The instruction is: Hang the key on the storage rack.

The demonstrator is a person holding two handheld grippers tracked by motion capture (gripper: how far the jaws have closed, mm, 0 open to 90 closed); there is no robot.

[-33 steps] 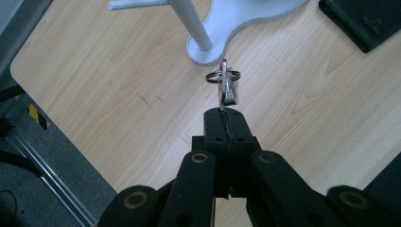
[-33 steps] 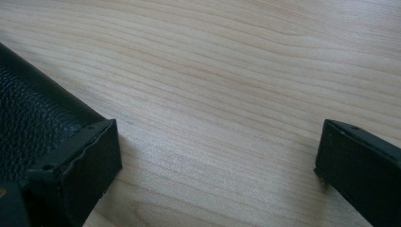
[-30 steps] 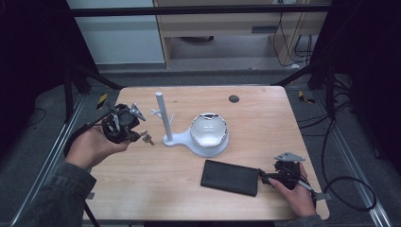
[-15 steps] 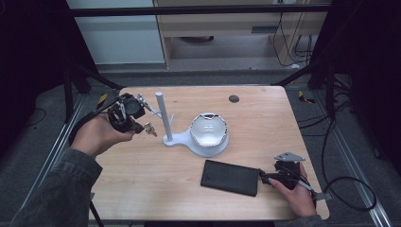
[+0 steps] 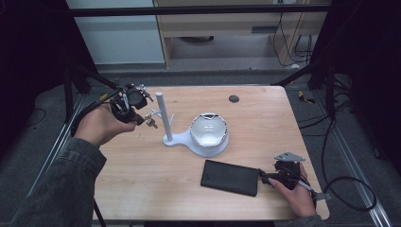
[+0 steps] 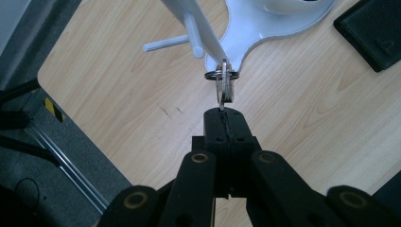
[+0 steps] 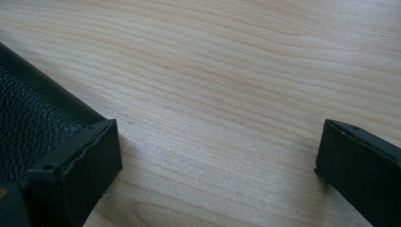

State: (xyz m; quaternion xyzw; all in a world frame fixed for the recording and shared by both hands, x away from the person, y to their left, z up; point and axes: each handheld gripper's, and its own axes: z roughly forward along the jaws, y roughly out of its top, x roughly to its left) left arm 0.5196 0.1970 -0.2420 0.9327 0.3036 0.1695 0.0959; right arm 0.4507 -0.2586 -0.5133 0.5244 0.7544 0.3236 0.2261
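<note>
Left tongs clenched on small metal keys on a split ring, at nine o'clock of white plastic peg stand; right tongs spread wide, released, beside black leather wallet on wooden worktop.

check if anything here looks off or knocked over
Nothing stands out. The white stand is upright, its bowl level, the black wallet flat on the table, and the left gripper holds the keys.
</note>
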